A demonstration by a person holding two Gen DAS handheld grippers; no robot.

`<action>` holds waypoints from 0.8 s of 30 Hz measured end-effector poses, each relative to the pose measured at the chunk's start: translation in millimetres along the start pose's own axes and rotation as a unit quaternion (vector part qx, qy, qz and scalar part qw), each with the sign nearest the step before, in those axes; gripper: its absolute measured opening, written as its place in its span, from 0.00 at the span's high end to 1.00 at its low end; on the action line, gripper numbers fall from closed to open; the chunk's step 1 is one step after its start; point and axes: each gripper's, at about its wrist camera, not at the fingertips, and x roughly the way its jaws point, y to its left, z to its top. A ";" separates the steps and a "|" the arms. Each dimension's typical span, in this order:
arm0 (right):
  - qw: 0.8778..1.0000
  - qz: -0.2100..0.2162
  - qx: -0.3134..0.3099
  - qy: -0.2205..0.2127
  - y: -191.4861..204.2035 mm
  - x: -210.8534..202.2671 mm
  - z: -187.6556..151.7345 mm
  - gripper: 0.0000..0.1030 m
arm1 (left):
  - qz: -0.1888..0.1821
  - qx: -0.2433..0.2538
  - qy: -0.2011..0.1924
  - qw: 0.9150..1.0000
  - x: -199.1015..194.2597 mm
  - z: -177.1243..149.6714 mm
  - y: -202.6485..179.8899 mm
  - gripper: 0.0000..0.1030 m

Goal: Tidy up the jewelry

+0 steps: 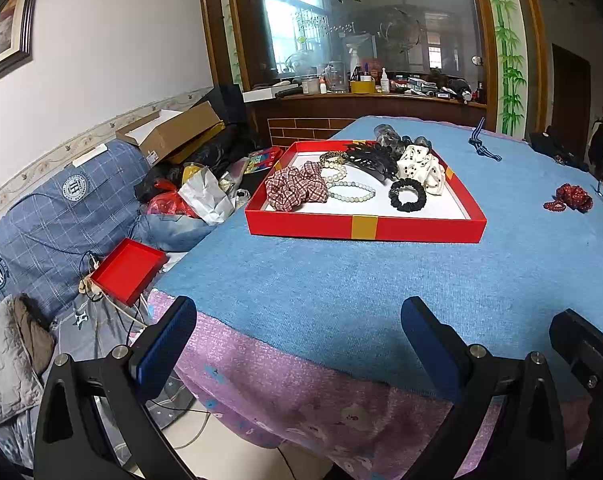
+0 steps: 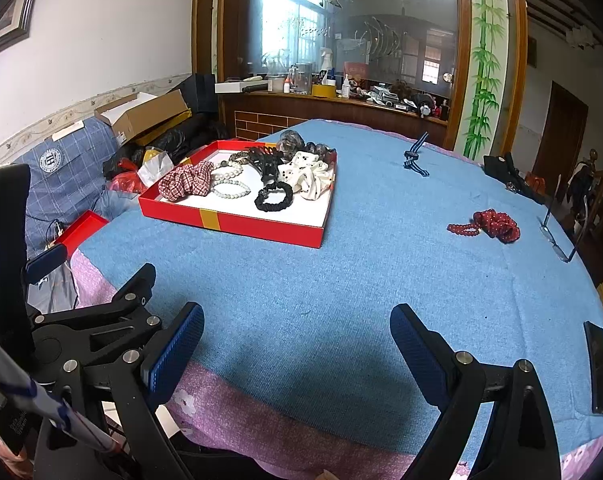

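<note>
Both grippers — left gripper (image 1: pixel 297 344) and right gripper (image 2: pixel 297 350) — hang wide open and empty at the near table edge. Ahead, the red tray (image 1: pixel 365 227) holds a plaid scrunchie (image 1: pixel 295 186), bead bracelets (image 1: pixel 351 191), black scrunchie (image 1: pixel 407 195) and claw clip (image 1: pixel 371 160). Only the right view shows a phone (image 2: pixel 599 366) — right of that gripper; a red scrunchie (image 2: pixel 497 225) lies outside.
</note>
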 end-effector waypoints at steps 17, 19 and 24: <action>1.000 0.000 0.002 0.006 -1.3 3.7 -5.6 0.06 | 0.003 0.000 -0.001 1.000 0.2 -2.2 1.5 0.01; 1.000 0.000 0.002 0.005 -1.2 3.8 -5.4 0.06 | 0.002 0.000 -0.001 1.000 0.2 -2.3 2.1 0.01; 1.000 0.000 0.002 0.005 -1.2 4.1 -4.1 0.06 | 0.003 0.000 -0.001 1.000 0.5 -2.9 2.2 0.01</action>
